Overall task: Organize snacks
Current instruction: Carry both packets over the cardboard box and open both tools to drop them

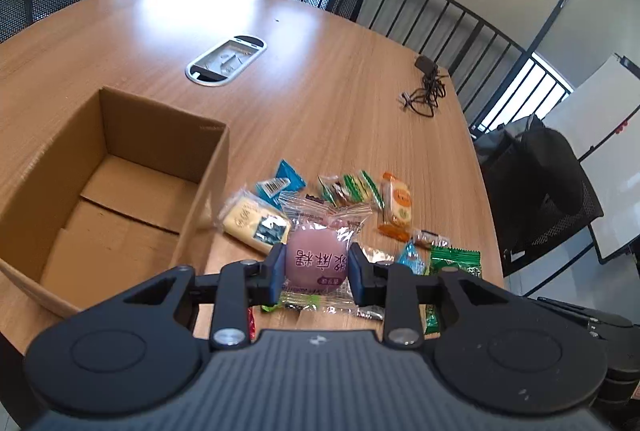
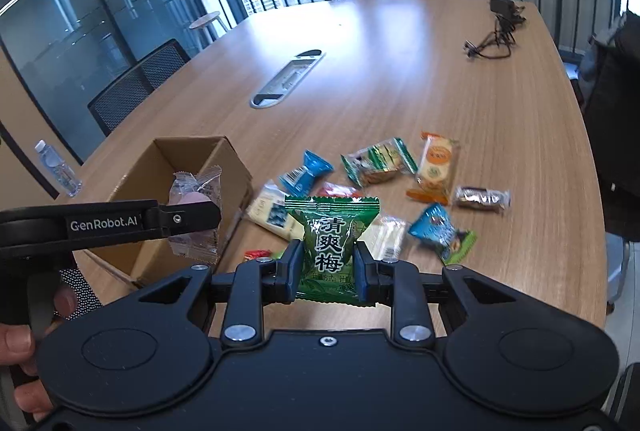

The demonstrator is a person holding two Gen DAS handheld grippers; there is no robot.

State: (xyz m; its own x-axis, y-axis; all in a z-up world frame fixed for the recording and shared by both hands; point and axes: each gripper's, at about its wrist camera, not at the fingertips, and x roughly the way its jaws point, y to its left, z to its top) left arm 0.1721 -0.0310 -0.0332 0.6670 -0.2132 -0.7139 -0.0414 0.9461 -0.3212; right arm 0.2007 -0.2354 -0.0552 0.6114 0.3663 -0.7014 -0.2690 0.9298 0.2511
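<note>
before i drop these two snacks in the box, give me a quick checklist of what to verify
1. Left hand-held gripper has a firm hold on the pink snack: ok, clamped on both sides.
2. Right hand-held gripper holds the green plum packet: ok, pinched at its lower half.
3. Cardboard box is open with room inside: ok, the floor that shows is bare.
4. Pink snack is over the box opening: cannot tell; the right wrist view shows it near the box, the left wrist view beside it.
5. Green plum packet is over the box: not ok, it hangs over the loose snacks right of it.
</note>
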